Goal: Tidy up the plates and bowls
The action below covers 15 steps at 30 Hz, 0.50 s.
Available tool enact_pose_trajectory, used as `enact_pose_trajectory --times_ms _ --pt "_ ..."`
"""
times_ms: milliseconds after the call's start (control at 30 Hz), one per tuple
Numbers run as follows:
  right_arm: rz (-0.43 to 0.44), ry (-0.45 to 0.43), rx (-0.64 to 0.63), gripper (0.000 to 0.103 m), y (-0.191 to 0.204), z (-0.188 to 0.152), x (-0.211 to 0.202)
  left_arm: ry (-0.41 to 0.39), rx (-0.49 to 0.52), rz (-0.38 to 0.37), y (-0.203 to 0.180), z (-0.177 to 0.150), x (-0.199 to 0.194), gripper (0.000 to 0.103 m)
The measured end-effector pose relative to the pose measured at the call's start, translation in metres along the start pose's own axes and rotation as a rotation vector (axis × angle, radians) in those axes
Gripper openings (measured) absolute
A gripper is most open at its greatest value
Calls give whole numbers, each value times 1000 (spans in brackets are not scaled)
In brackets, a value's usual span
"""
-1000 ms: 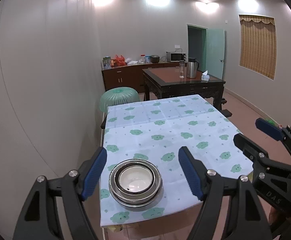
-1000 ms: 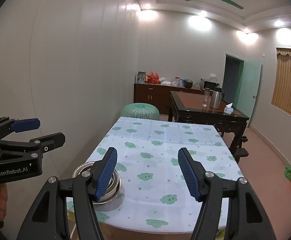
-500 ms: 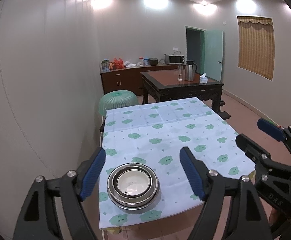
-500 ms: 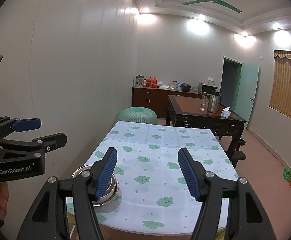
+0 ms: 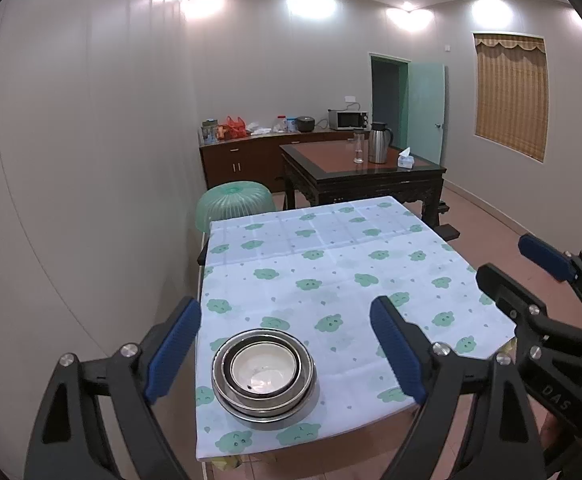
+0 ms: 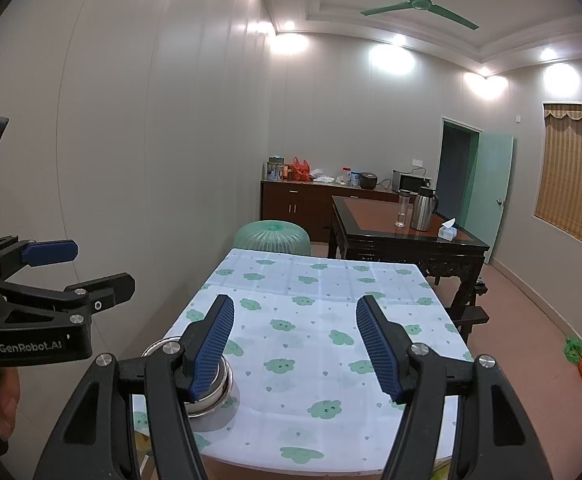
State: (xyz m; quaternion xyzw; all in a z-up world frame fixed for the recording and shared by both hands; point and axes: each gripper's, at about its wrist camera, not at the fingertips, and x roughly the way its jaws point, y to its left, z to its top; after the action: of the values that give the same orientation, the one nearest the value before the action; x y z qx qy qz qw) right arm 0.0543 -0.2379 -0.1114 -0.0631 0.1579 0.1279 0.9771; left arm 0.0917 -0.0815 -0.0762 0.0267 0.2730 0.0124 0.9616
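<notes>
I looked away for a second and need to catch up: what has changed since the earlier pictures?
The left gripper has spread its jaws wider and they are still opening, with nothing gripped; the bowls sit beyond its fingers on the table. Nothing was picked up or released. The right gripper stays open and empty, and the bowls remain nested at the table's near corner.

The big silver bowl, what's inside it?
Inside the big silver bowl sit smaller nested metal bowls, with a white bowl innermost holding a dark speck. Anything beneath the inner bowls is covered.
</notes>
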Motion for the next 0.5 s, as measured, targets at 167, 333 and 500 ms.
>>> enact_pose_trajectory --times_ms 167,333,500 --pt "1 -1 1 66 -1 1 -1 3 0 -1 -1 0 0 88" --pt "3 -4 -5 66 -2 4 -1 9 1 0 -1 2 -1 88" --pt "1 -10 -9 66 -3 6 0 7 -11 2 1 4 0 89"
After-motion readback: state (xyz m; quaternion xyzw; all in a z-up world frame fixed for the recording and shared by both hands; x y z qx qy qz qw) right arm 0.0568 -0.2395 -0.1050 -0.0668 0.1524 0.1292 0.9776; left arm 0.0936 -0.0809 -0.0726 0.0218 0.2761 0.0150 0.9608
